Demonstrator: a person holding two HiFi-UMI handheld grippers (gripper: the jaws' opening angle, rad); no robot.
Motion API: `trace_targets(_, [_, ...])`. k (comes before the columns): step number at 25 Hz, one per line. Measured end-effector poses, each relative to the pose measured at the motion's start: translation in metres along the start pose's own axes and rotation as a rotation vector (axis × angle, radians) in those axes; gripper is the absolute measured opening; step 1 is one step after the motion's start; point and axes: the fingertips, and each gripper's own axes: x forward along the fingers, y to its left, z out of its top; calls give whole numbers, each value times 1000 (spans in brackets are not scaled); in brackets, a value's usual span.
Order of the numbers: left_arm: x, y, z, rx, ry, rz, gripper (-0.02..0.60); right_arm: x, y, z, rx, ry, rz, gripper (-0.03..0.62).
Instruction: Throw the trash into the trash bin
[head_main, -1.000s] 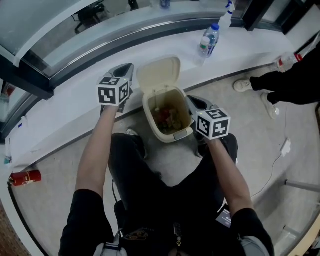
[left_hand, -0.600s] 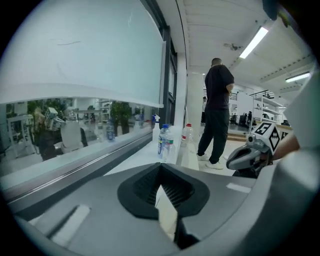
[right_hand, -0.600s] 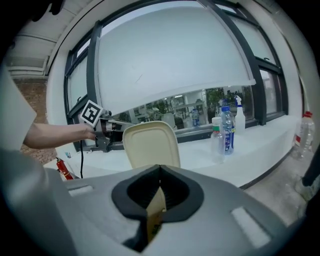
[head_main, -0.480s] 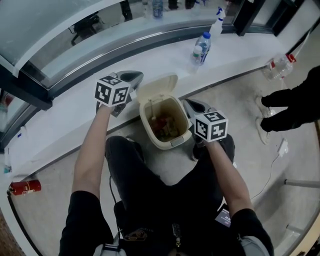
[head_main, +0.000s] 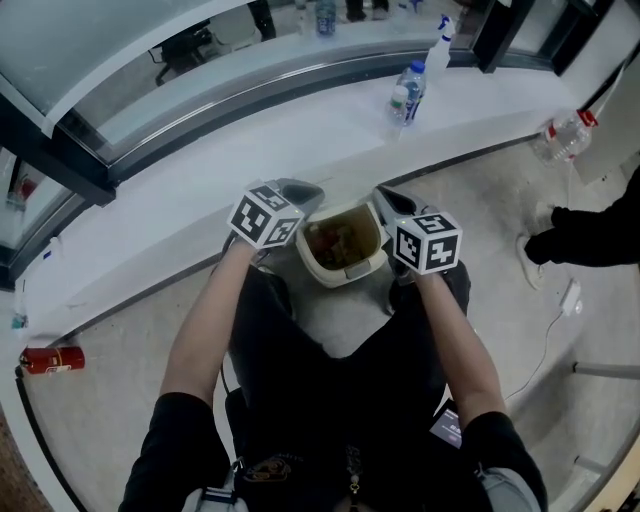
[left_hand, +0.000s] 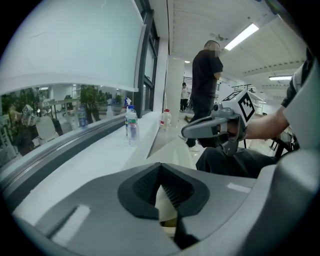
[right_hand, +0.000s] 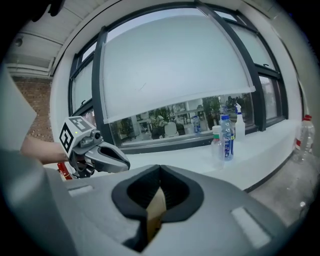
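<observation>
**Operator:** Head view first. Where is the load?

**Technician:** The trash bin (head_main: 345, 270) stands on the floor, at the edge where the floor meets the white ledge (head_main: 180, 215), between the person's knees. Its mouth is open and the trash (head_main: 340, 240) lies inside. The left gripper (head_main: 310, 192) is over the back-left rim. The right gripper (head_main: 383, 198) is just beside the back-right rim. The lid cannot be made out here.

**Operator:** Left gripper view?

**Technician:** Jaws fully together, nothing clamped. A cream panel (left_hand: 165, 205) shows in the slot below the tips. It is bin lid or rim; I cannot tell which, nor whether the tips touch it.

**Operator:** Right gripper view?

**Technician:** Jaws also together at the tips. A tan strip (right_hand: 156, 210) shows through the slot beneath. I read it as the bin behind the jaws, not a held item.

**Operator:** Step in hand?

**Technician:** Judged: disposal is done, since neither gripper carries trash. The step is likely closing the bin, with the left gripper at the lid side.

**Operator:** Next move?

**Technician:** Likely: bring the lid down over the mouth with the closed left tips, pressing near its front edge. The right gripper should steady the rim so the light bin does not tip or slide along the floor. Confirm the lid seats flush.
</observation>
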Motion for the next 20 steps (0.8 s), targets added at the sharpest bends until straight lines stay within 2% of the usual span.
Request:
trace_targets(4, [9, -22, -20, 1, 45, -15, 6, 2, 8, -17, -19, 36, 9, 3])
trace_targets(7, [16, -32, -34, -23, 72, -12, 6, 10, 10, -42, -25, 115, 23, 3])
trace_targets(11, [25, -39, -51, -78, 102, 23, 6, 14, 9, -75, -21, 199, 25, 3])
trace_targets(20, [44, -55, -98, -155, 180, 87, 6, 15, 3, -128, 27, 299, -5, 3])
